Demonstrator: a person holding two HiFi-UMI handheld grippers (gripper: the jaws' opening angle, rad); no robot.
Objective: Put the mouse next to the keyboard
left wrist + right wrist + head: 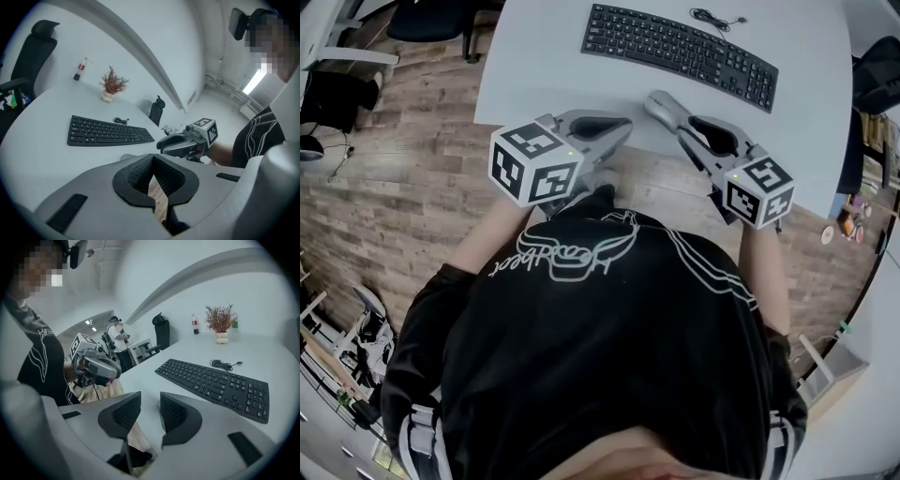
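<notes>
Head view, 9 o'clock: wooden floor (pixel 412 159). White bench (pixel 534 66) fills 12 o'clock.

Left claw (pixel 623 125): tip sits at the bench's near edge and points toward 3 o'clock. In the left gripper view its black pads (pixel 136 174) meet at the tips, so it is closed with nothing between them. Floor shows through the hollow behind the tips.

Right claw (pixel 654 101): just beside the left one, at its 2 o'clock, with the tip over the bench pointing toward 10 o'clock. In the right gripper view its jaws stand a little apart, bare bench showing in the gap, and they grip nothing.

Keyboard (pixel 680 53): black, lying flat on the bench at 12 to 1 o'clock of both tips, apart from them and running aslant. A coiled black cable (pixel 712 17) lies just past its far edge at 12 o'clock.

Mouse: I cannot tell its place, as no view shows it.

Left gripper view, far end of the bench: bottle (pixel 80 70) at 11 o'clock, and a potted plant (pixel 112 84) near it on the right.
</notes>
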